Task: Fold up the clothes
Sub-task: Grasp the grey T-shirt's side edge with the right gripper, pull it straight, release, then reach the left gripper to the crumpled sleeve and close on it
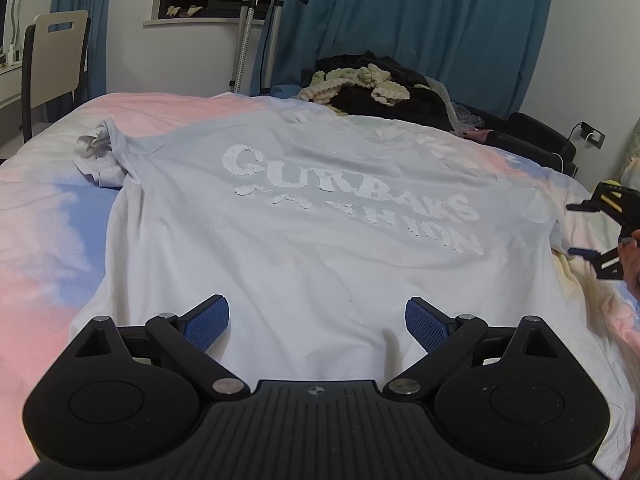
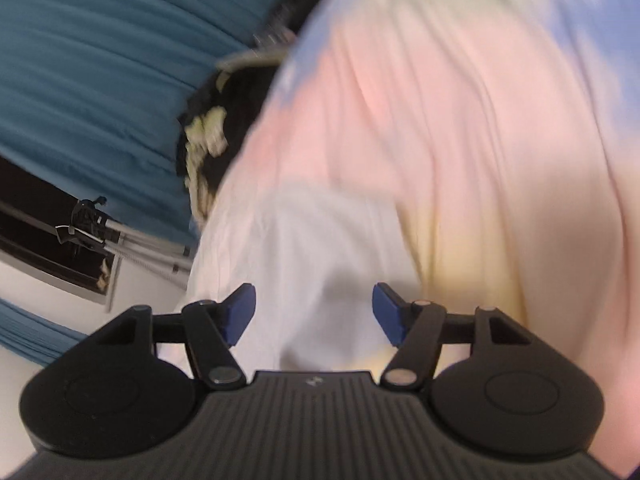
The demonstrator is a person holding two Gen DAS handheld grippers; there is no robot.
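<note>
A pale grey T-shirt (image 1: 304, 216) with white lettering lies flat on the bed, back up, its left sleeve (image 1: 100, 156) crumpled. My left gripper (image 1: 316, 320) is open and empty, hovering over the shirt's near hem. My right gripper (image 2: 314, 314) is open and empty, over a white edge of the shirt (image 2: 320, 248); its view is blurred and tilted. The right gripper also shows in the left wrist view (image 1: 576, 230) at the shirt's right side, fingers apart.
The bed has a pink, blue and yellow sheet (image 1: 48, 240). A pile of dark and cream clothes (image 1: 372, 88) sits at the far end. Teal curtains (image 1: 420, 20), a chair (image 1: 52, 60) at far left and a garment steamer stand (image 1: 272, 20) stand behind.
</note>
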